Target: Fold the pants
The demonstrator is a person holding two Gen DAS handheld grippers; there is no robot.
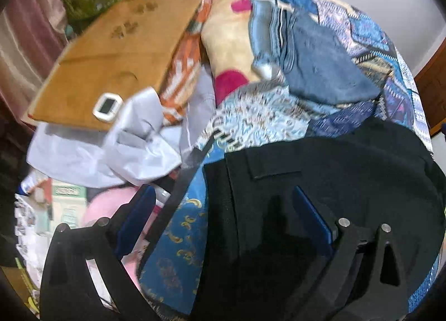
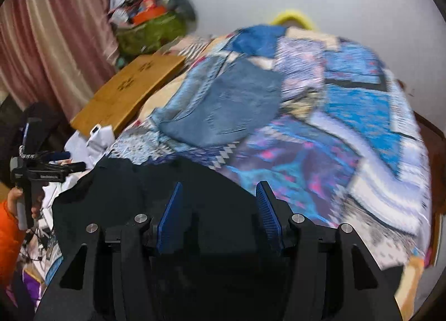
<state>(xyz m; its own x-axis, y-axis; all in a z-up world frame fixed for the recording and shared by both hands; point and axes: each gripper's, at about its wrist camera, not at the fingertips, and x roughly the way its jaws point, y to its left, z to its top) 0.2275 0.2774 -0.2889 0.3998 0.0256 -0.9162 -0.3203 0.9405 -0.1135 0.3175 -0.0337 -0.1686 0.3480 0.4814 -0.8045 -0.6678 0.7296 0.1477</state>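
Observation:
Black pants (image 1: 334,181) lie folded on the patterned bedspread (image 1: 264,114) at the near edge of the bed; they also show in the right wrist view (image 2: 156,181). My left gripper (image 1: 223,195) is open above the pants' left edge, its jaws wide apart and empty. My right gripper (image 2: 220,187) is open over the pants, nothing between its blue pads (image 2: 170,218). Folded blue jeans (image 2: 225,106) lie further back on the bed, also in the left wrist view (image 1: 320,67). The left gripper shows from outside at the right wrist view's left edge (image 2: 33,170).
A wooden board (image 1: 117,53) with a small white device (image 1: 107,105) lies left of the bed. Pale grey clothes (image 1: 111,148) are heaped beside it. A green bag of clutter (image 2: 150,31) stands by the pink curtain (image 2: 50,42). A black strap (image 1: 184,176) hangs off the bed.

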